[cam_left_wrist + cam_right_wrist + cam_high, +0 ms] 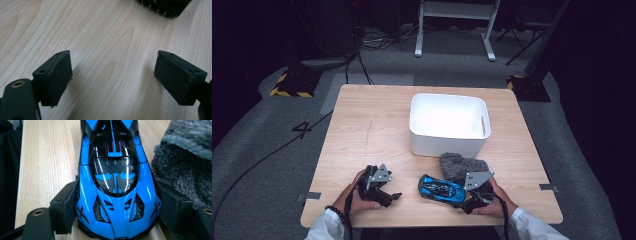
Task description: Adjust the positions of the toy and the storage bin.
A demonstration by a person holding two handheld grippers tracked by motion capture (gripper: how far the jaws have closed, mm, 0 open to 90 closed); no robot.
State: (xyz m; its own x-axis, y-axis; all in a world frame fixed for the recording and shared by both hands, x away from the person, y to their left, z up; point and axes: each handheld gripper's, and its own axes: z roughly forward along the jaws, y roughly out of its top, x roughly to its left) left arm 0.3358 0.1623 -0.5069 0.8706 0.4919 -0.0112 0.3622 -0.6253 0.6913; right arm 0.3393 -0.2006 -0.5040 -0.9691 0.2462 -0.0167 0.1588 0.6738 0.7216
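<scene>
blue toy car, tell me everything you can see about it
The glossy blue toy sports car with black roof panels, dark tinted windscreen and black vents looks like hard plastic or painted metal. It sits upright on its wheels on the light wooden table, near the front edge, just ahead of the white plastic bin. Its nose lies between the jaws of the right hand-held gripper, which flank both front corners closely. A grey fuzzy cloth lies right beside it.

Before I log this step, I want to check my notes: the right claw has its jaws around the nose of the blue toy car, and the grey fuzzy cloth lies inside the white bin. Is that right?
Not quite. The grey fuzzy cloth lies on the table in front of the white bin, beside the blue toy car, as the high view shows. The rest holds: the right claw has its jaws around the car's nose.
</scene>
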